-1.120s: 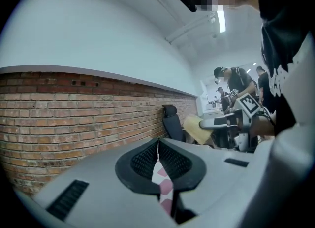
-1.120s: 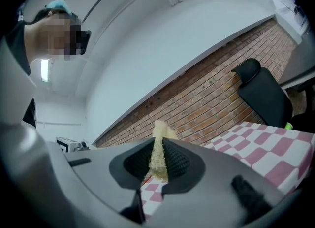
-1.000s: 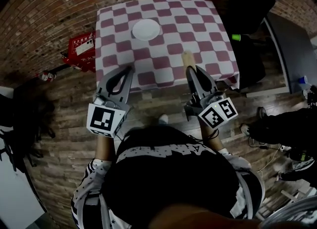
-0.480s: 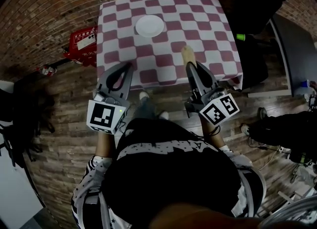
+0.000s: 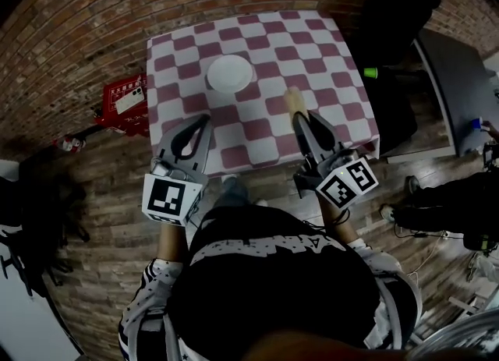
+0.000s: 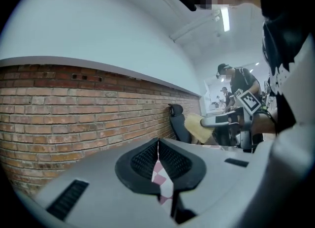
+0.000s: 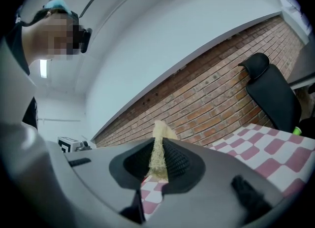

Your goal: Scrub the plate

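A round white plate (image 5: 229,72) lies on the far half of a table under a pink-and-white checked cloth (image 5: 257,129). My left gripper (image 5: 205,119) hovers over the cloth's near left part, short of the plate; its jaws meet with nothing between them (image 6: 158,146). Over the near right part, my right gripper (image 5: 300,115) is shut on a yellow sponge (image 5: 293,100), whose rough edge stands up between the jaws (image 7: 157,153). In the left gripper view the sponge (image 6: 198,125) shows off to the right.
A brick wall (image 5: 93,8) runs behind the table. A red box (image 5: 125,94) and a small can (image 5: 69,143) sit on the wooden floor at the left. A black office chair (image 5: 394,1) and a green item (image 5: 372,72) stand to the right of the table.
Both grippers have come further in over the table's near edge and stand closer to the plate. The right one keeps its hold on the sponge.
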Tool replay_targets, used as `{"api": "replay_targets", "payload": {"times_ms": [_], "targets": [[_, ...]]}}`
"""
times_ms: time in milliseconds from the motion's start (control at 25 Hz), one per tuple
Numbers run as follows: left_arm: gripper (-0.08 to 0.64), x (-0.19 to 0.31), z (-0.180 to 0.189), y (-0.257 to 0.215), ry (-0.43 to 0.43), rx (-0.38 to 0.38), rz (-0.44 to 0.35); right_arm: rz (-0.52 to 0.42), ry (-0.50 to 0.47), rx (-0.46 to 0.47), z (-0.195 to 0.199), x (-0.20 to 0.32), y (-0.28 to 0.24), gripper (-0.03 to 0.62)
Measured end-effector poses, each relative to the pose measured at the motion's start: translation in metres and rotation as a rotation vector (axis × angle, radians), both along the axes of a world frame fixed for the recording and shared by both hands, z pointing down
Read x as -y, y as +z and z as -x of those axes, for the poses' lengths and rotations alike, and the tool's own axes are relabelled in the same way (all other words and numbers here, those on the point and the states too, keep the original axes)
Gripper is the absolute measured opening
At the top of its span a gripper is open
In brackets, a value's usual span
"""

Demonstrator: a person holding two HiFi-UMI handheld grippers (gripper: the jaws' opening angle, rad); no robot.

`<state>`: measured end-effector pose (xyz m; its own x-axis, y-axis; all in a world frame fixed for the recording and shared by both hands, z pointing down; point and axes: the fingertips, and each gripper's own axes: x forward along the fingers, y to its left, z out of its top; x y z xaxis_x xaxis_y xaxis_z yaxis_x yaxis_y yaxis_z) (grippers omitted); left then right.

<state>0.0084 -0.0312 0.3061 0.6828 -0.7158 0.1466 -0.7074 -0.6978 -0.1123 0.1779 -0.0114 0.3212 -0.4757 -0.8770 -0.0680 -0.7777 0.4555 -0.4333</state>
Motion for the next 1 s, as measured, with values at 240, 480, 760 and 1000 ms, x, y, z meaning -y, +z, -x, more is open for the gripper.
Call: {"api": "replay_targets", "payload": {"times_ms": [240,480,760,1000], "targets": [[0.014,0.038,0.0,0.007,0.014,-0.012,0.026,0.008,0.011,-0.026,0.001,0.034,0.001,0.054],[0.014,0.073,0.005,0.007,0.014,-0.012,0.016,0.03,-0.004,-0.032,0.017,0.069,0.008,0.054],[0.014,0.106,0.024,0.013,-0.005,-0.027,0.022,0.013,-0.042,-0.059,0.045,0.106,0.004,0.054],[0.014,0.126,0.038,0.025,-0.007,-0.018,0.035,0.026,-0.055,-0.112,0.06,0.134,0.012,0.054]]}}
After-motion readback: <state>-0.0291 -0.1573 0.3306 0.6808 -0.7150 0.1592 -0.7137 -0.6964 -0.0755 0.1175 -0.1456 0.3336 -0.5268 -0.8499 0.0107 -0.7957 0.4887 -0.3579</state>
